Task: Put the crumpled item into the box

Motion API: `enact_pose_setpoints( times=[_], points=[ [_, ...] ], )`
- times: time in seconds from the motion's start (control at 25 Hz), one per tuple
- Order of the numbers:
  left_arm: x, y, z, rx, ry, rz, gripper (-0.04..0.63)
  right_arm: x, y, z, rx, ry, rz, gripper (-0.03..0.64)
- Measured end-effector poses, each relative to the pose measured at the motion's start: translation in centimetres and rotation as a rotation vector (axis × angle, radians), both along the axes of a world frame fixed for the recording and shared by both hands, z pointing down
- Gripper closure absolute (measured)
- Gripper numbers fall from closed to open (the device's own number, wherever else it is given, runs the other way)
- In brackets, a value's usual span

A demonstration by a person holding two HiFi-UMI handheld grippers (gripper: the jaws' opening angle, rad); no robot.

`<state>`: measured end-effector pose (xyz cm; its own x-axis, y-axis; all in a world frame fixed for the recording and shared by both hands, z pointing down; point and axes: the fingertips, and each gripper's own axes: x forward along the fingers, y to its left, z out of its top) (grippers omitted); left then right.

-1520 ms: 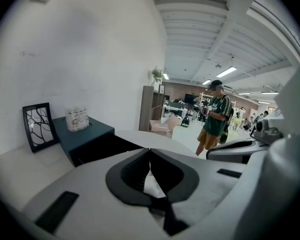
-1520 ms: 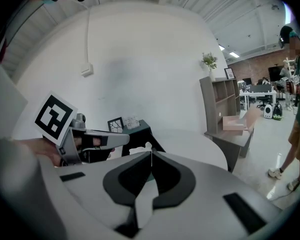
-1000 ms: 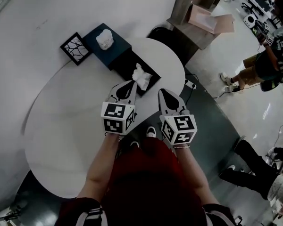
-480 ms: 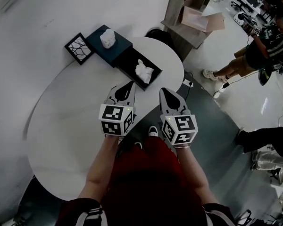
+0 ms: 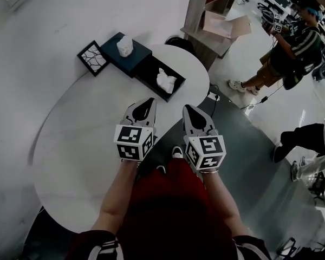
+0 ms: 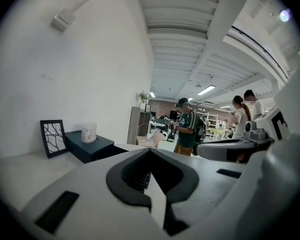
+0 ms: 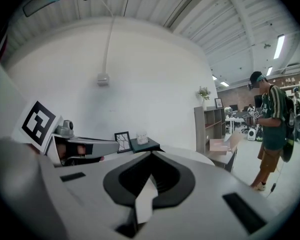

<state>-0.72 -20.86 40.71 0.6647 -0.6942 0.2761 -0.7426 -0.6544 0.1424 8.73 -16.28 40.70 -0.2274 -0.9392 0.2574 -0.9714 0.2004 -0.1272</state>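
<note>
Since the crumpled item looks like soft, light paper, it would likely crush rather than slip, and any raised fold would offer a hold. It lies alone inside the open black box. The left tool and right tool are both clenched on nothing.

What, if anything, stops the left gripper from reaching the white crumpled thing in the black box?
Probably nothing, so yes. The left gripper hangs over the table short of the black box, whose top is open with the crumpled item lying exposed. The jaws are together and would need opening first.
</note>
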Motion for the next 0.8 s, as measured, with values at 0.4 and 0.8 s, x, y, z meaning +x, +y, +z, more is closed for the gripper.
enact_pose_setpoints(
  times=[0.4, 0.8],
  points=[
    [-1.8, 2.7, -0.9, 0.023, 0.008, 0.007, 0.572, -1.6, 2.4, -1.2, 0.040, 0.002, 0.020, 0.601],
    [-2.9, 4.9, -0.6, 0.021, 0.017, 0.000, 0.572, -2.4, 4.8, -1.3, 0.057, -0.014, 0.031, 0.601]
  ],
)
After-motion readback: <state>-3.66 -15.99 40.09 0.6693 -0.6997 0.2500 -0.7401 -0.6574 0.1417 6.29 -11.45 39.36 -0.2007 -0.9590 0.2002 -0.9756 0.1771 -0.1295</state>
